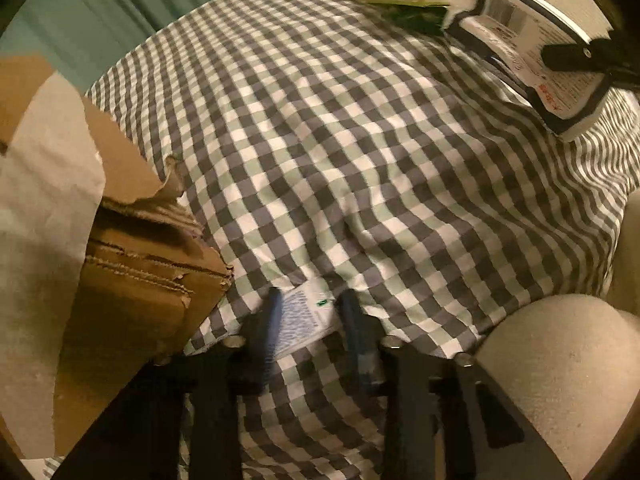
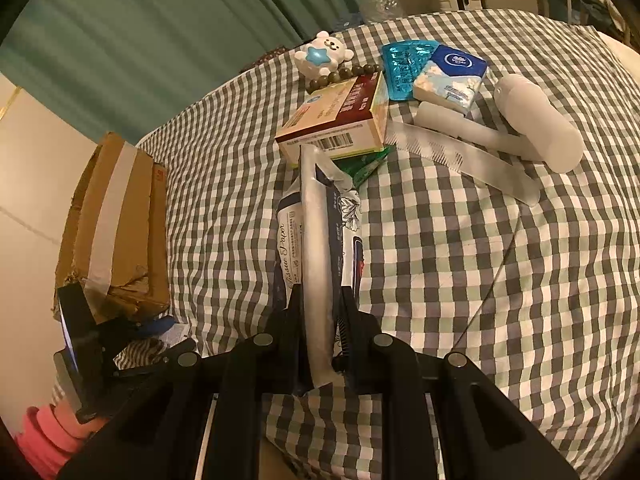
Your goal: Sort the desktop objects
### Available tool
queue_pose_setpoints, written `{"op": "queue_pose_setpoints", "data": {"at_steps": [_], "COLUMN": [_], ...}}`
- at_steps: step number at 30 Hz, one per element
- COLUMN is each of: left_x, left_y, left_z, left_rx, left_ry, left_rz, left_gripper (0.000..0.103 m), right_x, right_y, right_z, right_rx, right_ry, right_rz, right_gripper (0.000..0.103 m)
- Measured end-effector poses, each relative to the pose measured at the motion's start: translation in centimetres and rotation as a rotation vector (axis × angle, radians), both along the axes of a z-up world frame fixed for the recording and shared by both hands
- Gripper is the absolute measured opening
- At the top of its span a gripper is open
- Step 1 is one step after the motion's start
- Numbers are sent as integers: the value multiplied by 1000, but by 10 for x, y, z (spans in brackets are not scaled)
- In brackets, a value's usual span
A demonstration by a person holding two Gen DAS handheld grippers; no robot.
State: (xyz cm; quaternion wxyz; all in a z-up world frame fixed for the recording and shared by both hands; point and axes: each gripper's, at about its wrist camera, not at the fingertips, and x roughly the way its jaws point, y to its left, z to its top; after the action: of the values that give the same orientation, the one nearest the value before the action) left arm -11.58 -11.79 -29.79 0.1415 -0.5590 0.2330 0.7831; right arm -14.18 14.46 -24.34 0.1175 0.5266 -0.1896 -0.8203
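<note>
A: Status on the left gripper (image 1: 310,322)?

B: Jaws drawn in on a small white printed packet (image 1: 304,320), pads look to be on both its sides. It sits low on the checked tablecloth (image 1: 360,140), right beside the cardboard box (image 1: 132,272). Blurred, so contact is a judgement.

A: Right gripper (image 2: 318,332)?

B: Clamped narrow on the tissue paper pack (image 2: 316,236). Pack's long axis runs straight out from the jaws, far end pointing toward the medicine box (image 2: 340,120) pile.

A: Which hand goes to the box?

B: Left, I'd say. Box lies on its left side, near. The right one is well apart from it.

A: Packet orientation?

B: Long axis points forward between the fingers, slightly tilted.
</note>
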Motion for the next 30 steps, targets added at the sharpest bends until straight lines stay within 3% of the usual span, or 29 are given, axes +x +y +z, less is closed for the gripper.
{"op": "queue_pose_setpoints", "data": {"at_steps": [4,9,11,13,14,19,22,30], "left_x": [8,16,21,21,11,15,14,16], "left_y": [9,11,10,3,-4,-11,-16,-14], "left_z": [7,31,37,35,29,1,0,7], "left_rx": [-15,-41,-32,-27,-37,-5,32,7], "left_ry": [30,108,122,117,109,8,7,-55], "left_rz": [-29,-62,-83,-94,-93,-105,-85,-164], "left_gripper": [8,7,12,43,51,59,61,64], "right_x": [2,5,5,5,5,2,0,0], "right_y": [-4,-7,-7,-8,-9,-7,-5,-4], "right_z": [4,9,9,9,8,1,-7,-13], "right_rx": [7,15,14,12,10,-8,-20,-11], "right_ry": [7,12,12,12,12,-3,-23,-39], "right_rz": [9,11,11,12,14,21,15,12], "right_gripper": [17,17,17,17,17,17,17,17]}}
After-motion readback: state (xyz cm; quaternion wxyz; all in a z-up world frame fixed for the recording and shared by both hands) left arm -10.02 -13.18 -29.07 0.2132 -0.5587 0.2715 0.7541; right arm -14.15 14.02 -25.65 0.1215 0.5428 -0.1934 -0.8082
